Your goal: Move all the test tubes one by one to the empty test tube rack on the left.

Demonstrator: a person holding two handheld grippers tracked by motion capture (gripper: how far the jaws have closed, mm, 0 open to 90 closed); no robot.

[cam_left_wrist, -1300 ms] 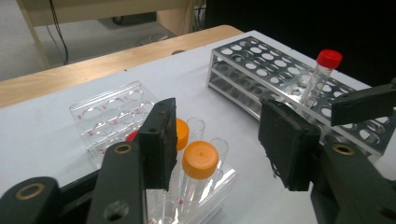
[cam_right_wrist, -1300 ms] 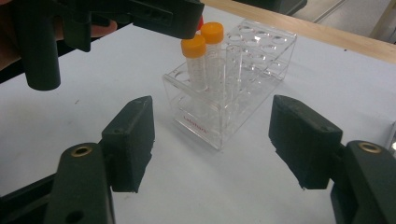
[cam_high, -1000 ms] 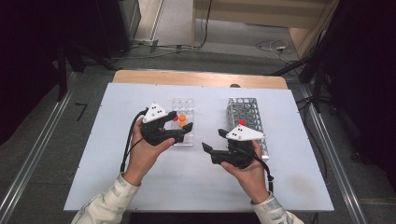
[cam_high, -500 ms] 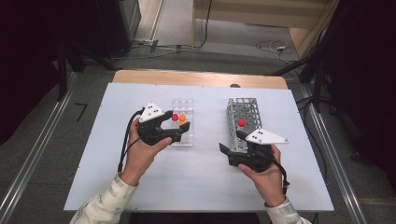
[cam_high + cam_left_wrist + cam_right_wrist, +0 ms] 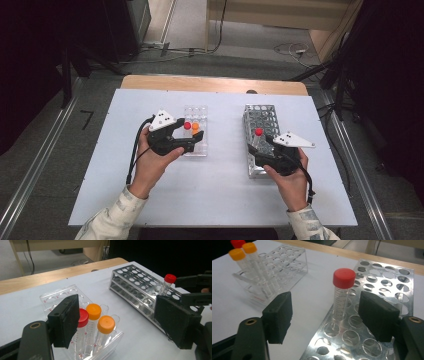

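The white counter [image 5: 220,200] has bare room along its near edge and left side, and a broad open strip runs between the two racks. Left of centre, toward the far edge, the clear plastic tube rack [image 5: 196,131] holds one red-capped and two orange-capped tubes upright in its near end. The left claw [image 5: 192,141] hangs at that end with its jaws spread, having just opened a little further, and nothing between them is pinched; the left hand has kept its place since the earlier frames. Right of centre, the perforated metal tube rack [image 5: 261,135] runs lengthwise from near to far. The red-capped clear plastic tube [image 5: 342,293] stands in a hole near its left edge, long axis upright, cap up. The right claw [image 5: 260,156] has moved from the middle strip to the metal rack's near end; its jaws have just been narrowing, with the tube between them but untouched.
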